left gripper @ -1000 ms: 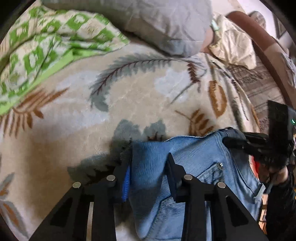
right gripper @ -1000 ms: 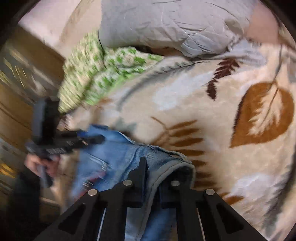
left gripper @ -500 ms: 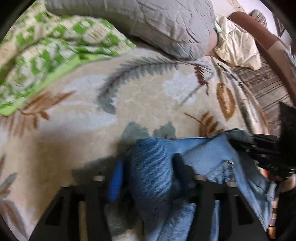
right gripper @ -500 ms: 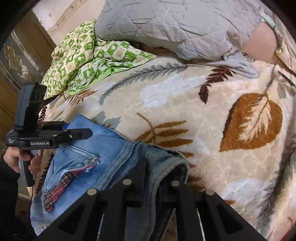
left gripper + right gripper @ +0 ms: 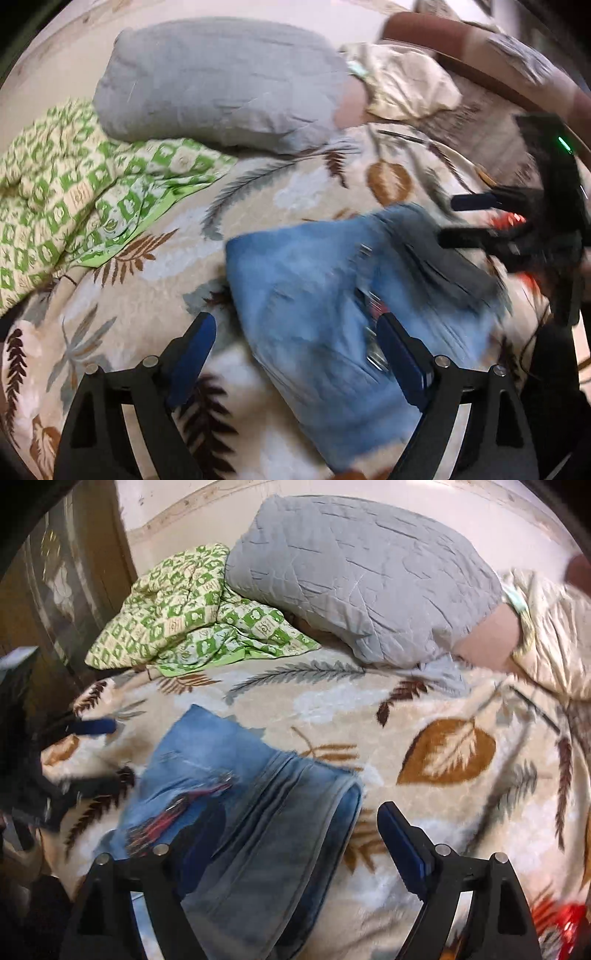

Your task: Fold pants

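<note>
Folded blue jeans [image 5: 317,295] lie flat on the leaf-patterned blanket [image 5: 303,188]; they also show in the right wrist view [image 5: 236,786] with a red patch near the pocket. My left gripper [image 5: 295,332] is open and empty, its fingers spread just above the jeans' near edge. My right gripper [image 5: 284,834] is open and empty over the folded waistband end. The right gripper also shows at the right of the left wrist view [image 5: 476,218], jaws apart. The left gripper shows blurred at the left edge of the right wrist view [image 5: 88,753].
A grey quilted pillow [image 5: 362,583] and a green checked quilt [image 5: 184,613] lie at the back of the bed. A cream cushion [image 5: 402,85] lies at the back right, by a brown headboard [image 5: 480,48]. A wooden cabinet [image 5: 48,602] stands at the left.
Both grippers have opened and let go of the jeans, then pulled back and up. The jeans now lie folded on the blanket.
</note>
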